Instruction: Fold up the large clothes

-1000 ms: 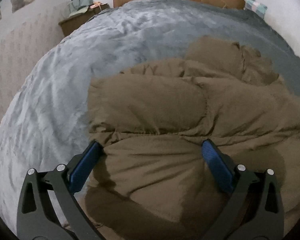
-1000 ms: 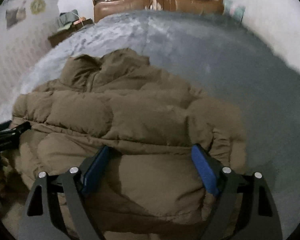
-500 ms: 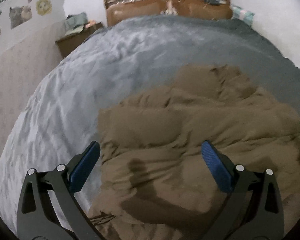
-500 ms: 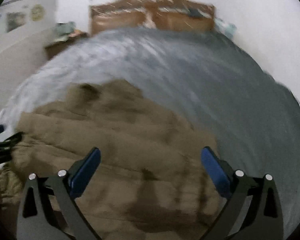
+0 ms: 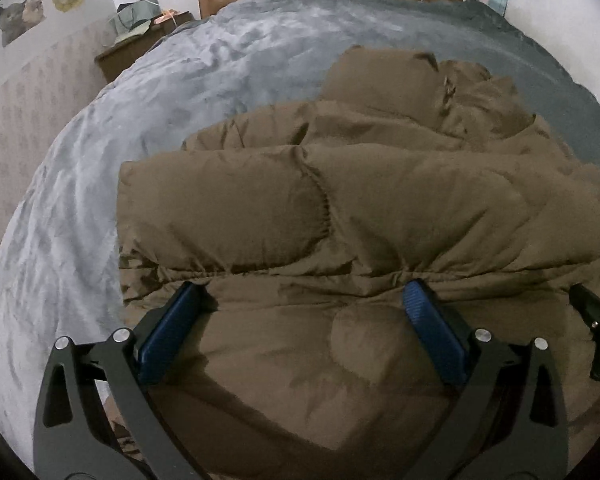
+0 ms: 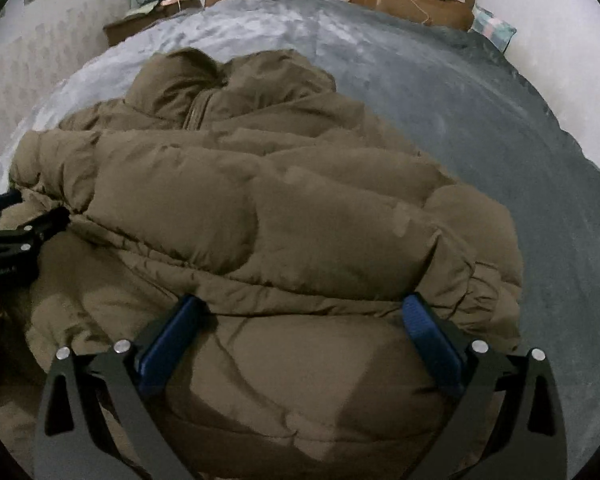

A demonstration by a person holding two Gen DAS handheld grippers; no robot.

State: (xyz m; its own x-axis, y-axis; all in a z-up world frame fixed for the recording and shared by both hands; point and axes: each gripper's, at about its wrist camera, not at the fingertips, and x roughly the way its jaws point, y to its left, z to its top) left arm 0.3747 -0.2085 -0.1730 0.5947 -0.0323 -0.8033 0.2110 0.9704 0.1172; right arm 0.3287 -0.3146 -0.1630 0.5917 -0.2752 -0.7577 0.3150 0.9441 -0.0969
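Lying collar-away along the grey bed (image 5: 172,92), the brown puffer jacket (image 5: 340,208) is straddled at its near hem by the left gripper (image 5: 304,300) and right gripper (image 6: 304,312), fingers spread wide, nothing gripped.

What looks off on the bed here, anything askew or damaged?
Nothing damaged. The brown puffer jacket lies bunched on the grey blanket, its collar rumpled and its panels lumpy rather than flat.
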